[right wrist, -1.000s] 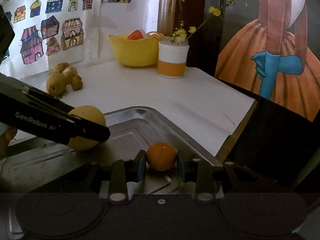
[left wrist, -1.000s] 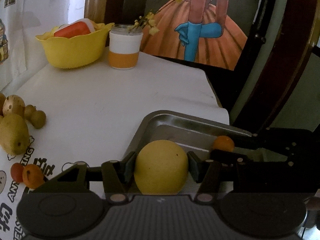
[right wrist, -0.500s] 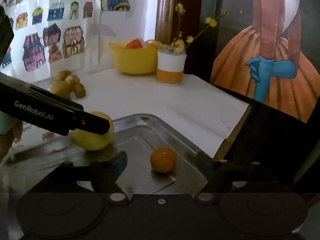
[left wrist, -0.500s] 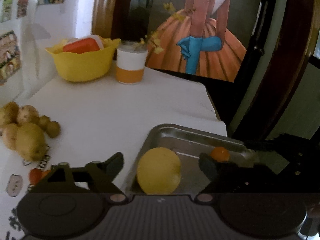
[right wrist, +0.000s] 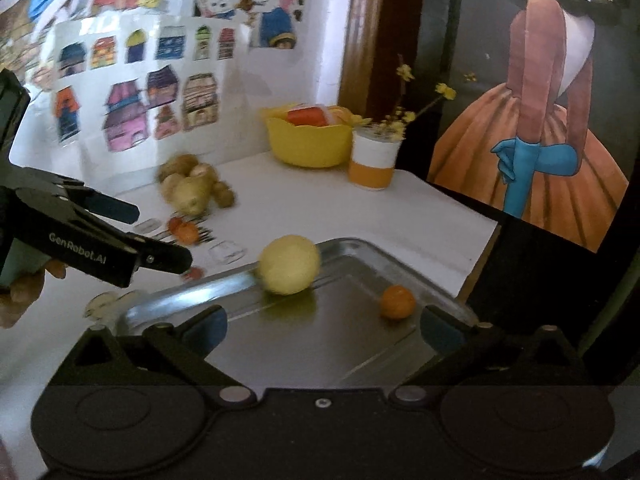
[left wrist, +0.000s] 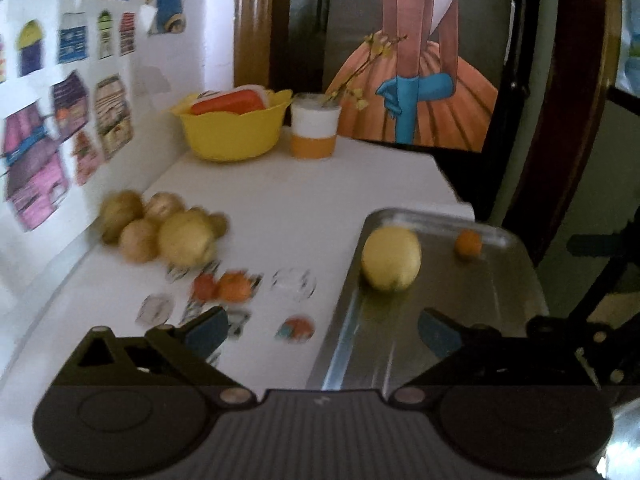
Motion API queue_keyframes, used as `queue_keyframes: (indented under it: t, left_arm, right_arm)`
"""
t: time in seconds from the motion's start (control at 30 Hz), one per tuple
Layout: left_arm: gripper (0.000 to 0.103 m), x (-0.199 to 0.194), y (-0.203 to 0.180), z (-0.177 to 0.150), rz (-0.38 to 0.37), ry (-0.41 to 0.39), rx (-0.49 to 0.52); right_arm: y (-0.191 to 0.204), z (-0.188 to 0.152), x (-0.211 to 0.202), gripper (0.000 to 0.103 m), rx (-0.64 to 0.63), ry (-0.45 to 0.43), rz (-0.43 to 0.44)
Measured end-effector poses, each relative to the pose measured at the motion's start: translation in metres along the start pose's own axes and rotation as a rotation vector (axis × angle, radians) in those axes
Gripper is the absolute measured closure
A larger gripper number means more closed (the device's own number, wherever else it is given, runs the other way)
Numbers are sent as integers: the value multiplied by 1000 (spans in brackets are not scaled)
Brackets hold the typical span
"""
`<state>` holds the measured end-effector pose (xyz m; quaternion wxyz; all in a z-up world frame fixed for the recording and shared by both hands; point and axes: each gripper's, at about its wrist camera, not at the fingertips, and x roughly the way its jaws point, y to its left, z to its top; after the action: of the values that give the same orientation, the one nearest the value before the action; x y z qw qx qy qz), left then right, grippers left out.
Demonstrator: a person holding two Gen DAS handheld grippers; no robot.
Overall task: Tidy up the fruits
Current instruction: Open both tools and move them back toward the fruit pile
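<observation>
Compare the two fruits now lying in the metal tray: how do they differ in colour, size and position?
Colour: the yellow fruit is pale yellow; the small orange fruit is deep orange.
Size: the yellow fruit is far bigger than the small orange fruit.
Position: the yellow fruit lies by the metal tray's table-side rim; the small orange fruit sits near the tray's far corner by the table edge.
Shared: both are roundish, rest loose in the tray, and neither is gripped.
</observation>
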<state>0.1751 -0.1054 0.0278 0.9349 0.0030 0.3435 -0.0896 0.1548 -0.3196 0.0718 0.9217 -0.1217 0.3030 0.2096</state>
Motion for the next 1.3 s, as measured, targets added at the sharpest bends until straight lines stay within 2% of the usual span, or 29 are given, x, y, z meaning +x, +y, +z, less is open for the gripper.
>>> queue_keyframes:
  t: [0.4, 0.7, 0.9, 1.3]
  left_arm:
    - [1, -63, 41, -62, 14, 38, -19]
    - [1, -85, 66, -91, 51, 70, -26]
    - [1, -96, 86, -93, 96, 67, -46]
    - [0, -95, 112, -79, 166, 61, -81]
  right_arm:
    - [78, -32, -46, 1, 51, 59, -12]
    - [112, -55, -60, 1, 96, 97, -11]
    - [131, -52, -56, 1, 84, 120, 32]
    - [146, -21, -34, 1, 24, 113, 129]
